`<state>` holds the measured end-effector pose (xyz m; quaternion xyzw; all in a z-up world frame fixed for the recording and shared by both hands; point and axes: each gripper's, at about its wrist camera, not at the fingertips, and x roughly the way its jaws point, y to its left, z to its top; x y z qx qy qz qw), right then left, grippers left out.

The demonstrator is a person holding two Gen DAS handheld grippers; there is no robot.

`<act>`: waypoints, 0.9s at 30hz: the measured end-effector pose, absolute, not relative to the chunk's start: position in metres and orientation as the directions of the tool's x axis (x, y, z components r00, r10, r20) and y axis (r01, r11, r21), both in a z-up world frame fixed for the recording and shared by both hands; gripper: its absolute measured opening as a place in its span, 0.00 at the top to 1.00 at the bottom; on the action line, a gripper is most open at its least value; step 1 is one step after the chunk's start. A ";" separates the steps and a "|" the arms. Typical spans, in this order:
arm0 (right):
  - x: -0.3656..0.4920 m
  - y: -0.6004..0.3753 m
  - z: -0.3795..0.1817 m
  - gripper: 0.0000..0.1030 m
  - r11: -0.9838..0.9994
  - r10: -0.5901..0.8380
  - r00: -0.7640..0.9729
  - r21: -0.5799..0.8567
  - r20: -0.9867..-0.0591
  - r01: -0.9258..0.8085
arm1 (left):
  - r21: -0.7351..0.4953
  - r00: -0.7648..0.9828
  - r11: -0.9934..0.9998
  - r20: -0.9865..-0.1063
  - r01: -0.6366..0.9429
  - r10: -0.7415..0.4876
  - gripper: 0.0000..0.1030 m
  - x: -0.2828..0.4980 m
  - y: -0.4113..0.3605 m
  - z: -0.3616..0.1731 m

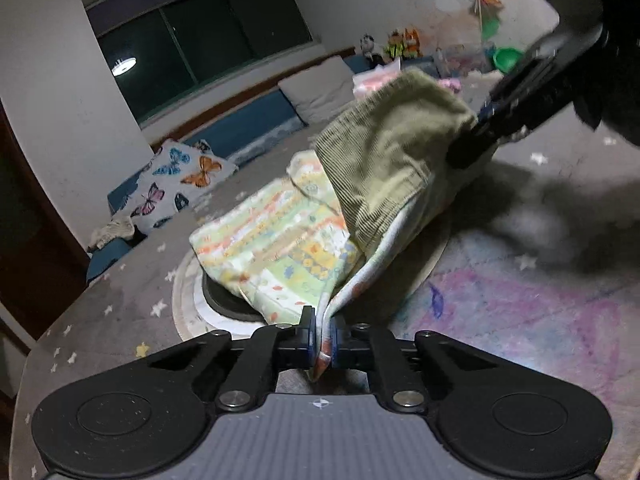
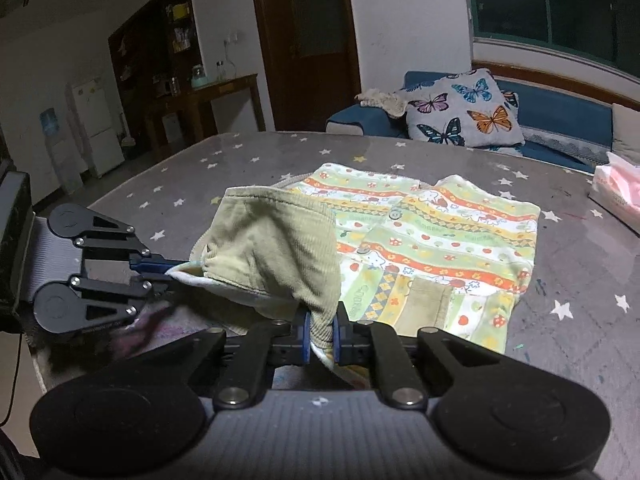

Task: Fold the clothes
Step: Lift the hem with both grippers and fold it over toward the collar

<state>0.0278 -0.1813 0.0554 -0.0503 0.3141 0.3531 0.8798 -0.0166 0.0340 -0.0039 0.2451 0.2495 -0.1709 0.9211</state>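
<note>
On the star-printed table cover (image 2: pixel 192 168), a small child's garment (image 2: pixel 432 240) is being folded. Most of its patterned body is lying flat near the middle of the table, button side up, while one olive corduroy portion (image 2: pixel 272 240) is being held raised above the near edge.

The left gripper (image 1: pixel 322 340) is being kept pressed together on a thin hem of the garment, which is passing between its pads. The right gripper (image 2: pixel 321 334) is likewise being kept pinched on the corduroy edge, with pale lining showing below the pads. Both grips are judged to be near the cloth's edge rather than deep into it.

A fold of the raised portion over the flat body is judged to be the step in hand. For a clean result, the two held points are best being carried together at equal height, so that the span between them is kept taut and no slack is bunching beneath. The flat part should not be dragged; lifting too far is judged likely to shift it. Release is advised only once the raised edge is lying square over the patterned body.

A tissue pack (image 2: pixel 616 192) is lying well apart, at the far right.
</note>
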 end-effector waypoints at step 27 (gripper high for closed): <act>0.104 -0.166 0.124 0.92 0.706 0.575 0.552 0.025 -0.604 -0.708 | 0.145 0.781 0.909 -0.575 0.392 -0.244 0.93 0.072 0.064 0.071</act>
